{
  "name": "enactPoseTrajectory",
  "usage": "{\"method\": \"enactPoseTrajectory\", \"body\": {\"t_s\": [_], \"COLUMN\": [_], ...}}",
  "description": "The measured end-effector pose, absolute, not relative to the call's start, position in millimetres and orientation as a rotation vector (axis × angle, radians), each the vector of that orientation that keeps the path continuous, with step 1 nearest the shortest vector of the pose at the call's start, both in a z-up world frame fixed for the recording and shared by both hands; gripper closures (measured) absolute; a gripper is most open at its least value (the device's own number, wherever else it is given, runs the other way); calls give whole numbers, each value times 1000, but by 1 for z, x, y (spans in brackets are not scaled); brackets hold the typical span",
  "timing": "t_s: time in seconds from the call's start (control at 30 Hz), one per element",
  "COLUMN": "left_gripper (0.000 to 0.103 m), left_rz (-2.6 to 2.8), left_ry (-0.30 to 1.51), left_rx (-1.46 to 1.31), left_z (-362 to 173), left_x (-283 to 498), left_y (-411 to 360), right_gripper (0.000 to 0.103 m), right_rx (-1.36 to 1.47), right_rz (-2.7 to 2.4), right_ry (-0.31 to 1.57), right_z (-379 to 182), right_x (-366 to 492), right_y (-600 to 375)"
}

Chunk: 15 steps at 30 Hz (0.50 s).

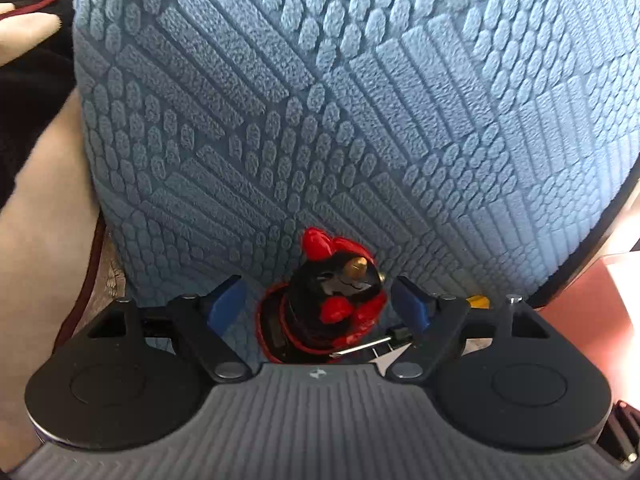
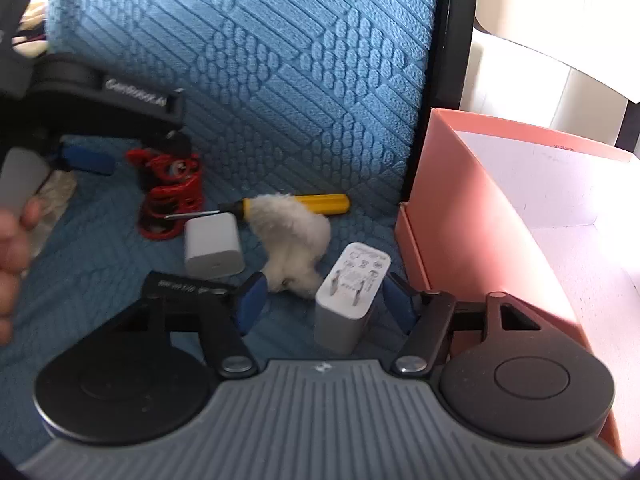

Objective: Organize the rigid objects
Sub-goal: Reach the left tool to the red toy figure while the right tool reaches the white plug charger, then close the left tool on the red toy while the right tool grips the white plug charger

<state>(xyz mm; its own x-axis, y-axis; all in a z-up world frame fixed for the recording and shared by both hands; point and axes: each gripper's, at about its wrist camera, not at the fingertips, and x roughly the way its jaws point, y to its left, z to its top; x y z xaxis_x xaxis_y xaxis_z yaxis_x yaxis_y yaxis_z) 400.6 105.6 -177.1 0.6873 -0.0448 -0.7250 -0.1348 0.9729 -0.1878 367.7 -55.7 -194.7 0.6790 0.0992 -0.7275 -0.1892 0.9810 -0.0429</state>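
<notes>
While both grippers stand over the blue textured mat point(image 2: 280, 60), each brackets one item with jaws apart.

Left gripper point(image 1: 320, 304): blue pads either side of the black-and-red toy figure point(image 1: 336, 300), not pressing it. Right gripper point(image 2: 324, 300): the grey two-pin plug adapter point(image 2: 352, 292) lies between its pads, ungripped; behind lie a white cube charger point(image 2: 212, 248), white fluffy tuft point(image 2: 292, 236), yellow-handled screwdriver point(image 2: 304, 204); the pink cardboard box point(image 2: 472, 220) stands rightmost.

Far half of blue textured mat point(image 2: 280, 60): clear passage. Near half crowded: red-black figurine point(image 2: 170, 192), yellow screwdriver point(image 2: 320, 203), fluffy white toy point(image 2: 294, 240), two chargers. Orange box point(image 2: 460, 208) wall blocks right side; box interior open.
</notes>
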Motion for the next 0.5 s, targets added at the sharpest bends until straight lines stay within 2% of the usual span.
{"method": "enactPoseTrajectory", "body": {"t_s": [0.37,0.5], "left_gripper": [19,20], "left_rz": [40,39], "left_ry": [845,839], "left_rx": [-202,-213], "left_z": [-202,-210], "left_x": [425,434], "left_y": [105,107], "right_gripper": [49,57], "right_rx": [-188,-211], "right_rz": [147,142], "right_ry": [785,774], "right_z": [-202,-201], "right_x": [383,384], "right_y": [-49,-47]}}
